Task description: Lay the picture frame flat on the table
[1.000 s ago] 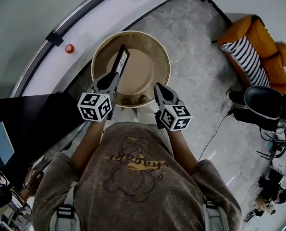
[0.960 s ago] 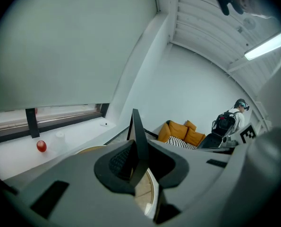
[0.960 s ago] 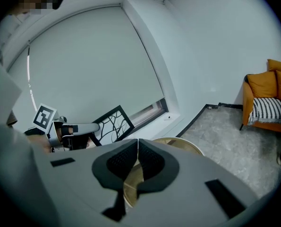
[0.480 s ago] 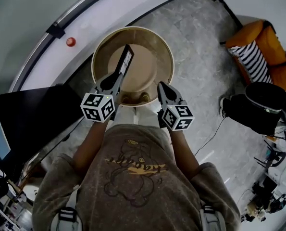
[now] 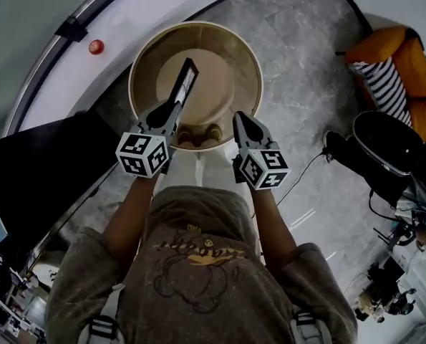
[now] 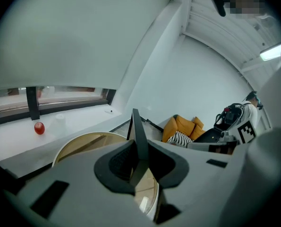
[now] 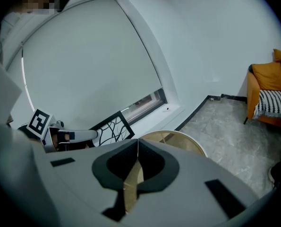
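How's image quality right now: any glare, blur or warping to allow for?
Head view: dim, straight lines bent by fisheye, black-edged picture frame sharp. Left gripper view: dark corners, glare from ceiling light strip. Right gripper view: dark corners, no blur.

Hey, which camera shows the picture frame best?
The right gripper view: the picture frame shows its branch-patterned face. The head view shows it nearly edge-on from above, held by the left gripper; the left gripper view shows only its thin edge between the jaws.

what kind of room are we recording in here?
Likely a lounge corner in an office or lab: a round wooden table, an orange armchair with a striped cushion on a stone-look floor, and cabled equipment nearby.
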Tool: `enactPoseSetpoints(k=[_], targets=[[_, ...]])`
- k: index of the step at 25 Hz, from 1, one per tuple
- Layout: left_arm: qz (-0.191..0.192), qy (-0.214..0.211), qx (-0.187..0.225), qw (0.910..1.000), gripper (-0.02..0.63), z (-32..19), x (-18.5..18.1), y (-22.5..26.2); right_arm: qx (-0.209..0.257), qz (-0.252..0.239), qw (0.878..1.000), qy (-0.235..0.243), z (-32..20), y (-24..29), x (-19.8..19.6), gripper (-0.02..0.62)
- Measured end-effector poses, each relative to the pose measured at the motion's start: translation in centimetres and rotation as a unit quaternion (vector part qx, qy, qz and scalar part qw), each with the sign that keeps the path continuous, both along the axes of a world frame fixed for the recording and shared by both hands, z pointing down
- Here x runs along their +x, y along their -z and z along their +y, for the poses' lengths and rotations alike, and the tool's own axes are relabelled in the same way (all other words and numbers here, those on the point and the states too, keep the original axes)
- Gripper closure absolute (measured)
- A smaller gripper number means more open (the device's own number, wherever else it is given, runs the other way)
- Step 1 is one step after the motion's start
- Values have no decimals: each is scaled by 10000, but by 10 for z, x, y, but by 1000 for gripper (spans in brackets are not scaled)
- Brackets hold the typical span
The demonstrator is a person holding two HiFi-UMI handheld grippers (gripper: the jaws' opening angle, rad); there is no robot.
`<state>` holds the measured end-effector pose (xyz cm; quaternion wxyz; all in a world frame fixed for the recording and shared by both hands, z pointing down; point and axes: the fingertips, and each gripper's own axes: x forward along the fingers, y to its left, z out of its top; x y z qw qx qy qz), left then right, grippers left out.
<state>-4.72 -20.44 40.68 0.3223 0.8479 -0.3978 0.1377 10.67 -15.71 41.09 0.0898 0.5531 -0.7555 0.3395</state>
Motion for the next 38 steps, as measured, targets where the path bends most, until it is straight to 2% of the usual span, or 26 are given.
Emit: enactPoseSetpoints(k=[11, 23, 29, 38], targets=[[-90, -76, -254, 9996, 531, -11, 17, -63, -206, 82, 9998, 16, -22, -51, 15, 575], [-161, -150, -463, 9987, 531, -22, 24, -122, -540, -34, 9985, 76, -21, -109, 6, 575], [-111, -137, -565, 9982, 531, -21, 35, -147, -610, -53, 9981, 36, -19, -123, 12, 575], [-241, -109, -674, 9974, 531, -18, 39, -192, -707, -83, 9974, 96, -14, -145, 8, 575]])
